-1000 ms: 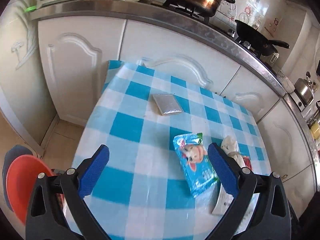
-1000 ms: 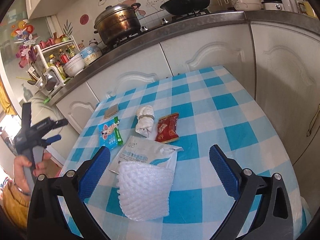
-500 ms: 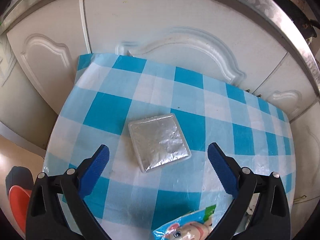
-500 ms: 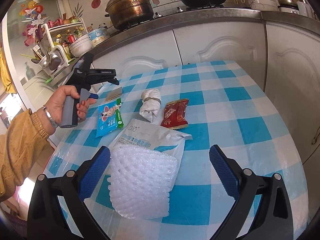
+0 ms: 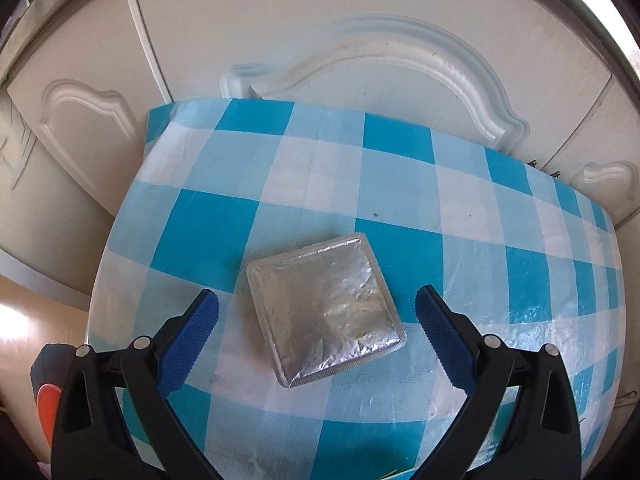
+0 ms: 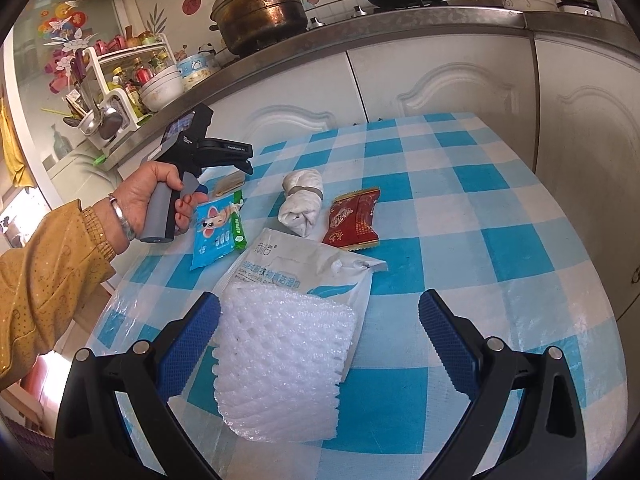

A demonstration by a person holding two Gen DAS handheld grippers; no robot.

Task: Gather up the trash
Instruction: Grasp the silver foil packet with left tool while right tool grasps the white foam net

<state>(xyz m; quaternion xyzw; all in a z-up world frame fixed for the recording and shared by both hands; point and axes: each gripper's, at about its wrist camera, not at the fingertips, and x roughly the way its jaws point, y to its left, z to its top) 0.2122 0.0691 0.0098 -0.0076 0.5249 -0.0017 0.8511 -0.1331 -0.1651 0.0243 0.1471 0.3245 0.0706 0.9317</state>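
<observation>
The left gripper (image 5: 316,312) hangs just above the checked tablecloth (image 5: 400,184) with its blue jaws spread wide, one on each side of a flat silver foil packet (image 5: 324,312) that lies near the table's far-left corner, close to the white cabinet doors (image 5: 360,40). The packet sits square between the fingers and apart from both, which suits a straight pinch across its width; because it lies so flat, the fingertips will probably have to press down to the cloth and catch a crimped edge, or the foil may slide away. The right gripper (image 6: 320,320) is also wide open and holds nothing; it waits over the near end of the table, where a white foam fruit net (image 6: 280,364) rests on top of a white wet-wipe pouch (image 6: 320,264), the net lying just inside the left finger. That placement looks like readiness for the next pick while the other hand works. Further along the cloth lie the remaining pieces of trash: a blue cartoon-printed wrapper (image 6: 216,228), a rolled white wad bound with a band (image 6: 302,200) and a red snack wrapper (image 6: 354,220), all near one another and none touched. In the right view the person's left hand (image 6: 152,200) grips the tool's handle above the blue wrapper. An orange rim at the lower left of the left view may be a bin or bowl (image 5: 46,408), though too little shows to be sure. Nothing appears collected yet.
</observation>
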